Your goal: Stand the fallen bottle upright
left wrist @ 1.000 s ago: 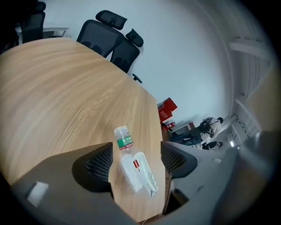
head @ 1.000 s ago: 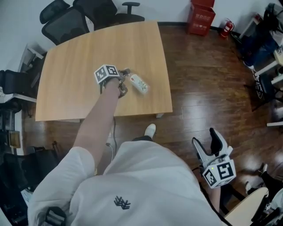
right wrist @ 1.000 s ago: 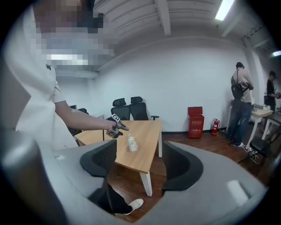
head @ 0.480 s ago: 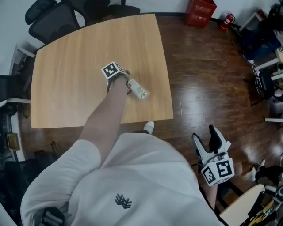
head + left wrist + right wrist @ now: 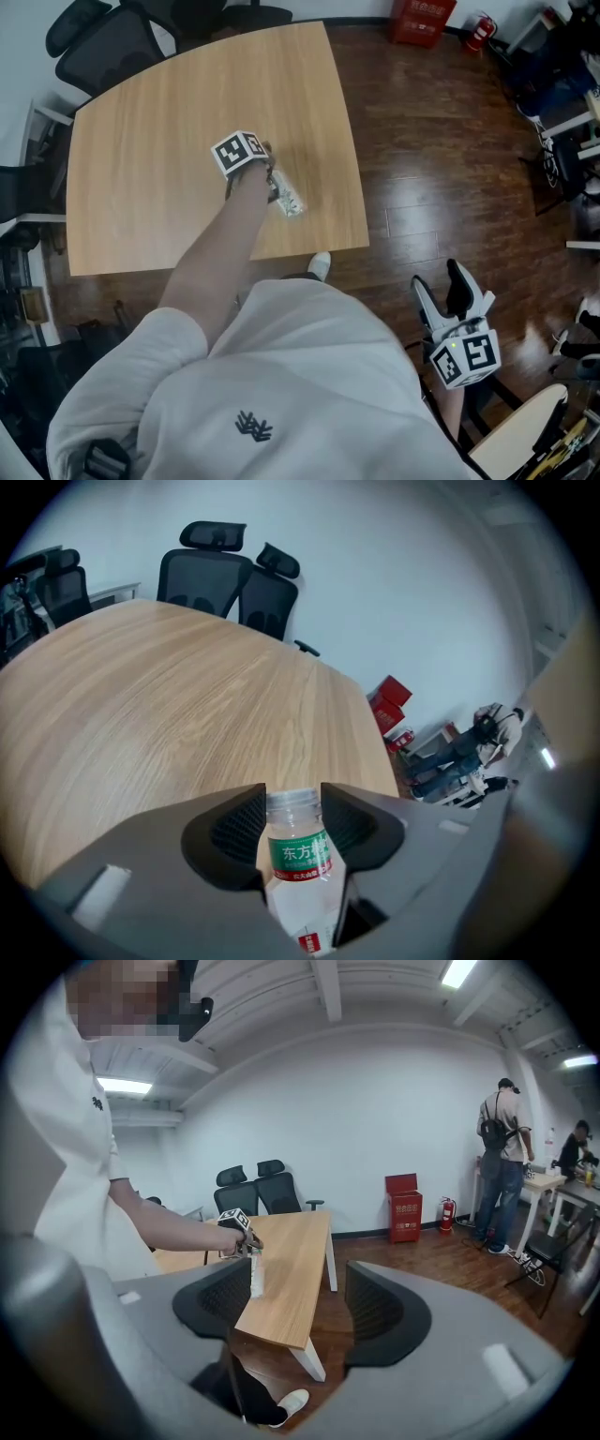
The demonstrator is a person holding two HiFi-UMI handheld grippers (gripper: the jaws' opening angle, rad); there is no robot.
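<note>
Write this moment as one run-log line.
left tongs: just closed on water bottle | water bottle: lying on wooden table | right tongs: open, empty

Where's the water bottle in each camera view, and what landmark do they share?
Head view: bottle over the wooden table, right of its middle, at the left gripper.
Left gripper view: bottle bottom centre, neck between jaws that have just closed on it.
Right gripper view: bottle small, left of centre, at the table's edge.
Shared landmark: the table.
</note>
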